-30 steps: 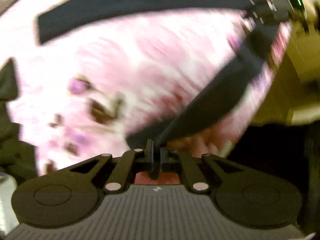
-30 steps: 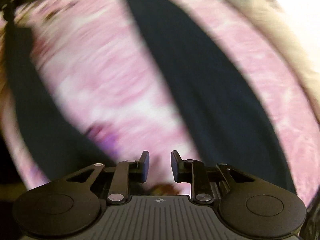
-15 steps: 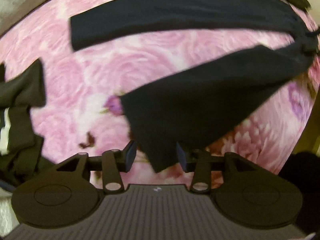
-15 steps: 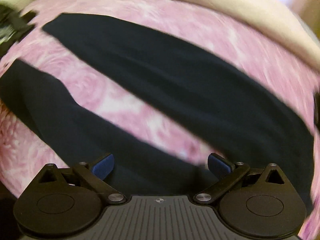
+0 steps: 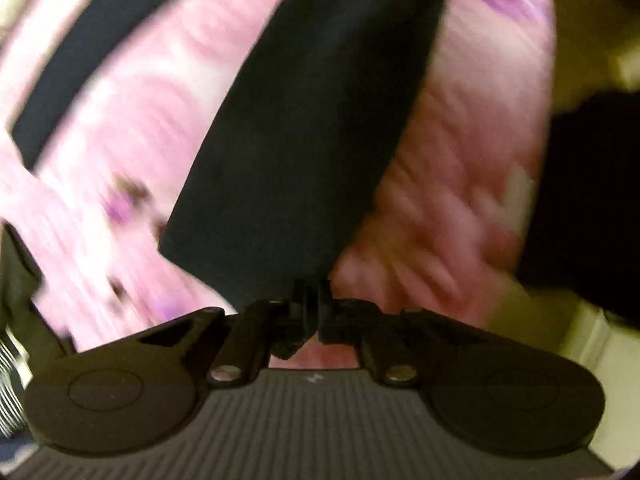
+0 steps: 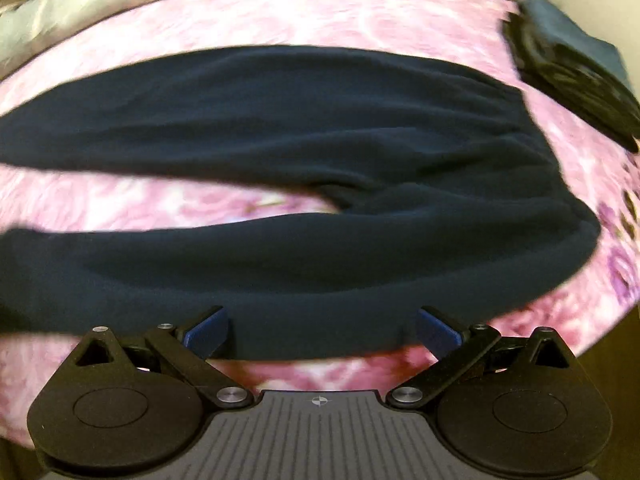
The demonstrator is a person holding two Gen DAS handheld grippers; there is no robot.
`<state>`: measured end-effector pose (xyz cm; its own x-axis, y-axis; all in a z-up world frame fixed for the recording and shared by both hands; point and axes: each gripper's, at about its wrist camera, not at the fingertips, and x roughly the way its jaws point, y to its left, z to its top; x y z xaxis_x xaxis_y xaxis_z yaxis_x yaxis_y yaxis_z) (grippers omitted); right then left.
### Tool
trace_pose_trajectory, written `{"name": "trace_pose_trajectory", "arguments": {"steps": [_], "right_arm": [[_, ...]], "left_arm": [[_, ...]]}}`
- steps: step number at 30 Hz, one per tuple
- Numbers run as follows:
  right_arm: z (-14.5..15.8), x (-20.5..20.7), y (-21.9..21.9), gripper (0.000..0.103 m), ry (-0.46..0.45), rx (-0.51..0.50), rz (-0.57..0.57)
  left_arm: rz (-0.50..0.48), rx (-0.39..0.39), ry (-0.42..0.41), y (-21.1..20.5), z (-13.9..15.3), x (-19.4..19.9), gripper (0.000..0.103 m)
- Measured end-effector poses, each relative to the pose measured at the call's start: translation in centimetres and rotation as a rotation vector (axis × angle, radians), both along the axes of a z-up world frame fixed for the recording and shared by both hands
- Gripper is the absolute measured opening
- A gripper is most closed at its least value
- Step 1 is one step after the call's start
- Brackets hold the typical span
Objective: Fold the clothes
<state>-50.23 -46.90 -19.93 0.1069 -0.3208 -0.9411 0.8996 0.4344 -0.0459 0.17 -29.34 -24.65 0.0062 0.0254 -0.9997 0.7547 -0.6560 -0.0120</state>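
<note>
Left wrist view: blurred; the left gripper (image 5: 310,300) points down with its jaws clenched on the hem corner of one leg of the dark trousers (image 5: 304,120).
Right wrist view: the right gripper (image 6: 320,330) has its jaws spread wide and released, the near edge of the trousers lying between the blue pads (image 6: 206,330) with no pad pressing on it.
Garment: the trousers (image 6: 304,152) lie spread across the pink floral bedspread (image 6: 320,8), both legs running off to the left of this view, a strip of bedspread showing between them.
Other cloth: a dark folded pile (image 6: 576,76) sits near the bedspread's far right edge, apart from the trousers.
Step in hand: probably gathering the near leg so it can be laid over the far one.
Doing it well: close the right jaws on the edge of the fabric, both layers if possible, before lifting; keep both grips at a matching height so the leg stays taut and flat; carry it across until the edges line up.
Risk: a thin pinch at the hem may slip; a slack middle could leave a crease.
</note>
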Motion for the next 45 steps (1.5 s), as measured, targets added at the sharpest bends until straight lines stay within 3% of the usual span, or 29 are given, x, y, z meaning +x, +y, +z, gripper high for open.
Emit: {"name": "trace_pose_trajectory", "arguments": {"steps": [6, 7, 8, 13, 17, 23, 26, 29, 31, 33, 36, 37, 41, 43, 45], "right_arm": [[0.4, -4.1, -0.5, 0.102, -0.060, 0.042, -0.195], [0.6, -4.6, -0.5, 0.102, -0.068, 0.044, -0.216], [0.8, -5.2, -0.4, 0.102, -0.073, 0.045, -0.234], [2.0, -8.7, -0.5, 0.102, -0.088, 0.010, -0.314], [2.7, -13.1, -1.6, 0.102, -0.138, -0.040, -0.399], [2.5, -20.7, -6.9, 0.101, -0.245, -0.077, -0.451], [1.1, -24.7, -10.5, 0.082, -0.297, -0.063, -0.431], [-1.9, -28.4, -14.2, 0.082, -0.346, -0.009, -0.405], [-3.4, -30.5, -16.2, 0.081, -0.401, 0.024, -0.404], [-4.7, -32.1, -17.8, 0.071, -0.473, 0.060, -0.393], [-5.5, -32.6, -18.9, 0.069, -0.556, 0.087, -0.349], [-5.7, -32.7, -19.1, 0.047, -0.582, 0.098, -0.335], [-6.1, -33.0, -19.4, 0.034, -0.607, 0.136, -0.342], [-5.8, -33.4, -19.4, 0.029, -0.599, 0.150, -0.340], [-5.1, -33.9, -19.6, 0.024, -0.590, 0.164, -0.339]], "left_arm": [[0.123, 0.119, -0.025, 1.5, -0.3, 0.8, 0.008], [0.106, 0.131, -0.030, 1.3, -0.2, 0.7, 0.012], [0.092, 0.124, -0.027, 1.1, 0.1, 0.5, 0.020], [0.089, 0.024, 0.019, -3.1, 2.8, -1.0, 0.022], [0.026, -0.089, 0.047, -7.0, 4.4, -4.6, 0.031], [-0.072, -0.221, 0.102, -12.1, 6.0, -15.9, 0.035], [-0.098, -0.266, 0.158, -14.3, 6.0, -23.8, 0.037], [-0.115, -0.305, 0.204, -16.7, 5.3, -32.0, 0.042], [-0.095, -0.319, 0.240, -19.2, 4.6, -36.3, 0.042], [-0.061, -0.328, 0.276, -22.4, 3.8, -40.3, 0.042], [-0.018, -0.336, 0.302, -27.0, 2.1, -43.4, 0.042], [-0.003, -0.332, 0.311, -28.7, 1.4, -44.2, 0.042], [-0.041, -0.285, 0.310, -34.3, -1.4, -46.9, 0.036], [-0.113, -0.224, 0.272, -35.8, -2.8, -48.5, 0.002], [-0.152, -0.241, 0.259, -36.4, -1.8, -48.5, 0.001]]}}
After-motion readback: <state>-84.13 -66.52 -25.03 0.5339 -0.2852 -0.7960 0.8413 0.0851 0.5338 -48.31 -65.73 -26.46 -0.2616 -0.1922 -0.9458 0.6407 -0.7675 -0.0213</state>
